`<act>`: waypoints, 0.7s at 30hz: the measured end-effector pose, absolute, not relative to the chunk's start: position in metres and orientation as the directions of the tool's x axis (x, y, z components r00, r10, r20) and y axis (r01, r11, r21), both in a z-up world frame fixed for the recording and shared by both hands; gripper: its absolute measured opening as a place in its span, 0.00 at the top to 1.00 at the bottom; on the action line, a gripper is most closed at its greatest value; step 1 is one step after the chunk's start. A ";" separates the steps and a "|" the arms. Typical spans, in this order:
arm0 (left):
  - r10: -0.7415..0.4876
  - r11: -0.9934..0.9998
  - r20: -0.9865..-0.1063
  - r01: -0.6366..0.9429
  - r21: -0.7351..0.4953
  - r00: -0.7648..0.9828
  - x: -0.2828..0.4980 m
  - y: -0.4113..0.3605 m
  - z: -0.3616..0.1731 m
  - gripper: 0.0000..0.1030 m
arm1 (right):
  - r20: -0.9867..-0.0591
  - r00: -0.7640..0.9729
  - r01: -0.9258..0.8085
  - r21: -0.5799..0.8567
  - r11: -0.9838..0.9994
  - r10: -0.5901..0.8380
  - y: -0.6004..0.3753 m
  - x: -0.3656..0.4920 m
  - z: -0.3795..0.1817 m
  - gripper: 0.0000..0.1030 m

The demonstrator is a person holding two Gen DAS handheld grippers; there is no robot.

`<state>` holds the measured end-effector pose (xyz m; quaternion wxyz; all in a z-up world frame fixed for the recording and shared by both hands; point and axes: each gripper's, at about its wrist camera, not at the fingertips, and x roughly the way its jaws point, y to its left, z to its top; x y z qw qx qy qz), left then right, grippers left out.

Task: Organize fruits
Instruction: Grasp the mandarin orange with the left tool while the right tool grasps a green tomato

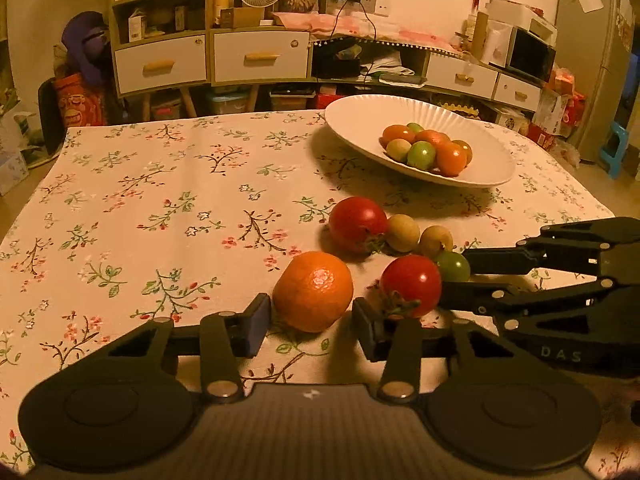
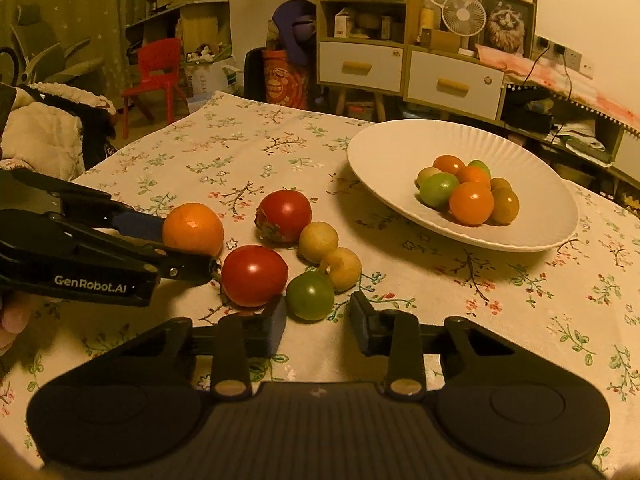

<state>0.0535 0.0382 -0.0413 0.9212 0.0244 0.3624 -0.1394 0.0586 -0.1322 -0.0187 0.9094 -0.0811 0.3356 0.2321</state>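
Each claw (image 1: 308, 330) is matte black plastic with linkage arms, silver pivot screws and blue finger pads (image 1: 256, 330). The left claw (image 2: 188, 246) bears white "GenRobot.AI" lettering; the right claw (image 1: 454, 280) shows embossed "DAS" lettering.

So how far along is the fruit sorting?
Done: a pile of small fruits already sits in the white plate. In hand: the left hand-held gripper looks clamped on the orange; the right hand-held gripper brackets the green tomato, with a gap showing at one pad. Left: those two, plus two red tomatoes and two yellowish fruits on the cloth.
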 end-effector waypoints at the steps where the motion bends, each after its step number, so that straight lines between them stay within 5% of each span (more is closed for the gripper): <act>1: -0.240 0.960 -0.674 0.275 -0.057 0.698 0.053 0.038 -0.041 0.52 | -0.648 0.666 -0.476 0.010 0.879 0.368 -0.132 0.059 -0.018 0.71; 21: -0.259 0.955 -0.665 0.289 -0.067 0.701 0.057 0.038 -0.042 0.53 | -0.646 0.664 -0.473 0.027 0.880 0.377 -0.131 0.058 -0.016 0.77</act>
